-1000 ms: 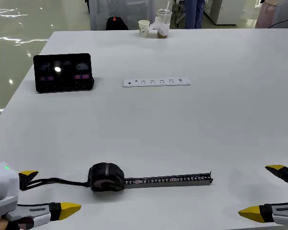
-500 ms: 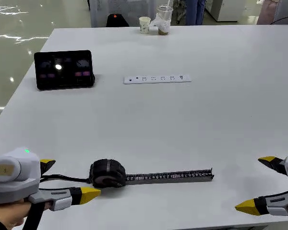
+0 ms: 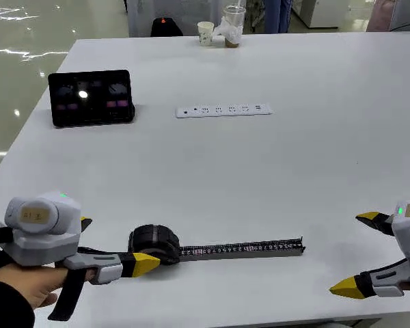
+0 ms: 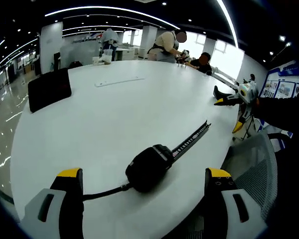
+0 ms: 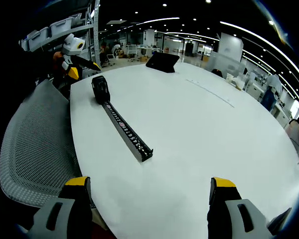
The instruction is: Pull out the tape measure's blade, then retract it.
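At your left hand: your left gripper (image 3: 116, 242) sits low over the near edge of the white desk (image 3: 273, 171), with its jaws spread wide and nothing in them. Your hand (image 3: 27, 283) wraps its handle.
Between the left jaws: the black round-cased tape measure (image 4: 148, 167) lies on the desk, its near end level with the yellow fingertips (image 4: 70, 173). You have no contact with it on either side that can be made out.
Strap: a thin black cord (image 4: 104, 191) trails from the case back toward that gripper.
Blade: the dark numbered blade (image 3: 242, 248) lies pulled out flat on the desk, running from the case toward your right.
At your right hand: your right gripper (image 3: 355, 253) hovers at the near right edge with its jaws wide apart and empty, well apart from the blade's end hook.
Farther back: a black tablet (image 3: 90, 98) stands propped at the left. A white power strip (image 3: 223, 110) lies mid-desk, and a few cups (image 3: 205, 33) stand at the far edge.
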A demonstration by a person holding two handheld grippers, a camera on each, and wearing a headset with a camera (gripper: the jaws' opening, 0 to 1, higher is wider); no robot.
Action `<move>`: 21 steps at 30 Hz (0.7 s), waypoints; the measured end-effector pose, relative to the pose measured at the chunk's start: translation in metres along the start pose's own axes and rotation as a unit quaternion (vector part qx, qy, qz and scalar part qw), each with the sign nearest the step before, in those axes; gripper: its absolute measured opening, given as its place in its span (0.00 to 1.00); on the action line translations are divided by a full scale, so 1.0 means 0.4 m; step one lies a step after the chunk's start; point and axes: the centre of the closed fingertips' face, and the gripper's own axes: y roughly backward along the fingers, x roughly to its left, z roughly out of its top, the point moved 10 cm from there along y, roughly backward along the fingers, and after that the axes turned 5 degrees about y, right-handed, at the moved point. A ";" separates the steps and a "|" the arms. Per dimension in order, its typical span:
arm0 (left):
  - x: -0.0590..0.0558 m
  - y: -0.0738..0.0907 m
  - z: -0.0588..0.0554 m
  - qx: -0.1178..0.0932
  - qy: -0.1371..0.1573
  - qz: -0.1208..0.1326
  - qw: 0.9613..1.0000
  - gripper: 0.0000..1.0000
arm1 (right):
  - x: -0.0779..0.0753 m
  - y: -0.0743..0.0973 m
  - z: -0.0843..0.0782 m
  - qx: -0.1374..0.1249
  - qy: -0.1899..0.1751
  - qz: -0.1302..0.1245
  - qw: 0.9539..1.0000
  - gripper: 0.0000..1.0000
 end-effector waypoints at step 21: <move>-0.111 -0.039 0.103 0.017 0.033 0.008 0.999 0.97 | -0.028 -0.038 0.059 0.006 0.058 0.027 0.998 0.99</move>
